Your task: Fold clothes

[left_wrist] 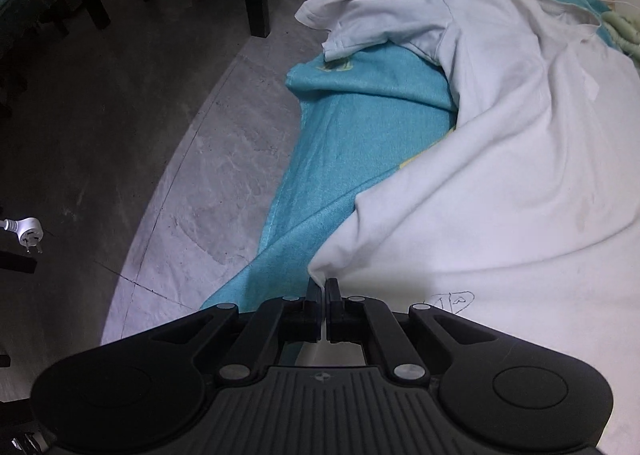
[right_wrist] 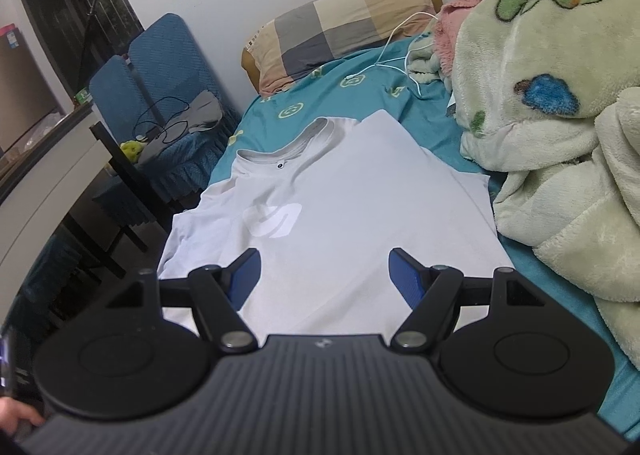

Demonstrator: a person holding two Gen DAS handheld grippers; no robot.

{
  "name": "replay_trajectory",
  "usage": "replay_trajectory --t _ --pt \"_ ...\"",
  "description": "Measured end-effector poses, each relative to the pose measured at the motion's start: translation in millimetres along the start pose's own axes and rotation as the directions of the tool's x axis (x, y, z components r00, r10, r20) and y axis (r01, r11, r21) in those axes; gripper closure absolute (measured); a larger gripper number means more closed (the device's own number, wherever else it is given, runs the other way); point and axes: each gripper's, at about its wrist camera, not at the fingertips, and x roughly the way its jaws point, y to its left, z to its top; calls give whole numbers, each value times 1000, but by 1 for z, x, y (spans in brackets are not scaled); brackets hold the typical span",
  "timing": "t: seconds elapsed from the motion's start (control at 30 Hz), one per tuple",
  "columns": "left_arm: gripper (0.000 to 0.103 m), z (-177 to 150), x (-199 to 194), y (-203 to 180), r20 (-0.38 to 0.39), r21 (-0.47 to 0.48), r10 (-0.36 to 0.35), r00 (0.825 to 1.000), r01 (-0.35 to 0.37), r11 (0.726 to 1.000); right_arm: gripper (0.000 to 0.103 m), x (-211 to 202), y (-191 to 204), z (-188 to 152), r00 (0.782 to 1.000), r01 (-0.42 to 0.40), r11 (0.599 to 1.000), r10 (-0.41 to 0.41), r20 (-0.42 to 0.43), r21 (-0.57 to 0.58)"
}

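Fabric at the lower hem corner of the white T-shirt (left_wrist: 500,143) is pinched in the left claw (left_wrist: 323,287), whose fingers are clamped together on the cloth right at the near side edge of the bed (left_wrist: 340,143). The shirt lies face up along the teal bedsheet, collar toward the checked pillow (right_wrist: 340,27) at the head end, with its right side apparently already turned in over the chest. One sleeve (left_wrist: 360,23) sprawls loose toward the bed's edge above the floor (left_wrist: 180,175). The right claw (right_wrist: 325,269) hovers over the lower body of the shirt, fingers well apart — nothing between them.

The step in hand looks like carrying this corner across to make the second lengthwise fold. To do it well, the left claw should lift only enough to clear the sheet, travel straight across so the fold line runs parallel to the bed's long edge, and bring the sleeve in too. The right claw could press the shirt's middle to stop it sliding toward the plush blanket (right_wrist: 540,135).
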Motion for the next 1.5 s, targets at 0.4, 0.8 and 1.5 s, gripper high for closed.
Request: replay_trajectory --t 0.4,0.8,1.5 --pt "53 -22 -67 -16 72 38 -49 996 46 998 31 -4 1 1 1000 -3 1000 3 14 -12" --pt "20 -30 -141 -119 383 193 -175 907 107 975 31 -16 3 1 999 18 999 -17 39 -41" --pt "14 -21 -29 -158 491 286 -303 817 177 942 31 -4 10 -4 999 48 994 -47 12 -98"
